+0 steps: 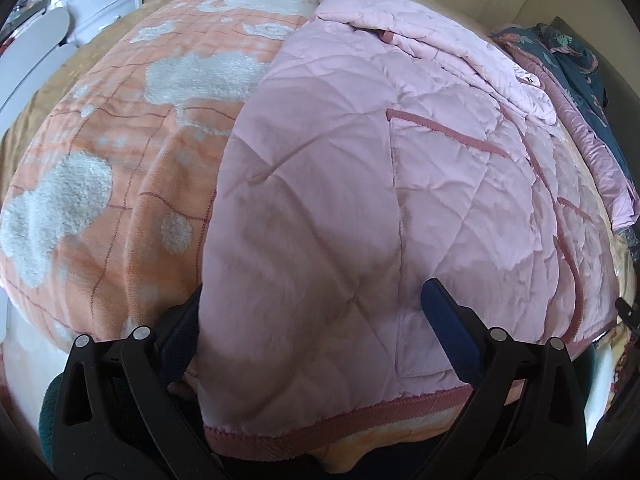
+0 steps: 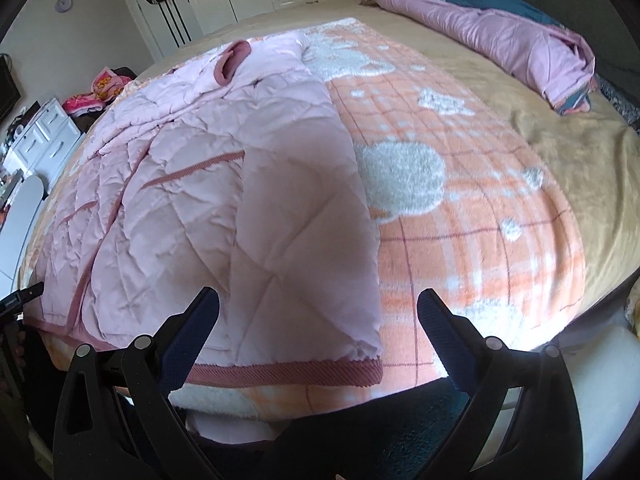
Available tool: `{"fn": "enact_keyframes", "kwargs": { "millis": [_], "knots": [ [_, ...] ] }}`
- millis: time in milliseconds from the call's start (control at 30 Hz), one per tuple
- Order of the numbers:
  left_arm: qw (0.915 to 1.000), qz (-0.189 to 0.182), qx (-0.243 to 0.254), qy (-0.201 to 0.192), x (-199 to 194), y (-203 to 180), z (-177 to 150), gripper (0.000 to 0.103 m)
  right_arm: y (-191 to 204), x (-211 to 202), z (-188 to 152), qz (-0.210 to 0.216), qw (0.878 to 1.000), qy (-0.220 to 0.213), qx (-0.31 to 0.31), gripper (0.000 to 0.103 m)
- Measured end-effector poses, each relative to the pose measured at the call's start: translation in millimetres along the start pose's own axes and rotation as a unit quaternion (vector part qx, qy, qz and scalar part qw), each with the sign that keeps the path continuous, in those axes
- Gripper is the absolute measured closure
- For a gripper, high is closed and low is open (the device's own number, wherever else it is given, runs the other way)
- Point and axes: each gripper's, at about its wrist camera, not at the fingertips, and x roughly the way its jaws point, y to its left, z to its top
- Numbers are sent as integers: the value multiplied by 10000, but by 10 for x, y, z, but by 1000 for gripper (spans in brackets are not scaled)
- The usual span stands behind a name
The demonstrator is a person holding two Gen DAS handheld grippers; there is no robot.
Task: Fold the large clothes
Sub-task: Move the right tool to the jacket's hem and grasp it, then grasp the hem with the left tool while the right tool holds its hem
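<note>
While both tools hover at the near edge of the bed, the left hand-held gripper [image 1: 310, 312] stands released, its spread fingers straddling the hem corner of the pink quilted jacket [image 1: 340, 184], which stretches ahead of it across the orange blanket [image 1: 120, 168]. To its right, the right hand-held gripper [image 2: 318, 312] is likewise released, the jacket's other hem corner [image 2: 368, 360] between and just below its fingers. I judge this the pre-grasp step: each should close on its corner, then carry the hem forward toward the collar.
</note>
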Motion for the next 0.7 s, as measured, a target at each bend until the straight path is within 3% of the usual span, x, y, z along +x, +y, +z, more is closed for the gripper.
{"fn": "enact_keyframes", "kwargs": {
  "millis": [233, 367, 433, 500, 567, 633, 700],
  "knots": [
    [10000, -16, -68, -26, 39, -18, 19, 9, -69, 185, -133, 351, 9985, 385, 186, 4],
    [10000, -32, -75, -7, 24, -15, 16, 9, -14, 179, -169, 655, 9971, 367, 155, 5],
    [9999, -66, -75, 30, 9, -20, 8, 9, 114, 139, -194, 917, 9950, 385, -90, 16],
    [9999, -114, -85, 51, -16, -21, -18, 9, 201, 75, -201, 845, 9956, 276, -290, 27],
    [9998, -177, -92, 59, -53, -22, -49, 9, 216, -29, -161, 981, 9947, 61, -293, 58],
    [9996, -262, -98, 30, -96, -32, -83, 9, 210, -169, -96, 1183, 9923, -261, -239, 70],
    [9987, -480, -168, -81, -147, -40, -118, 9, 191, -231, -45, 1428, 9886, -472, -92, 70]
  ]
}}
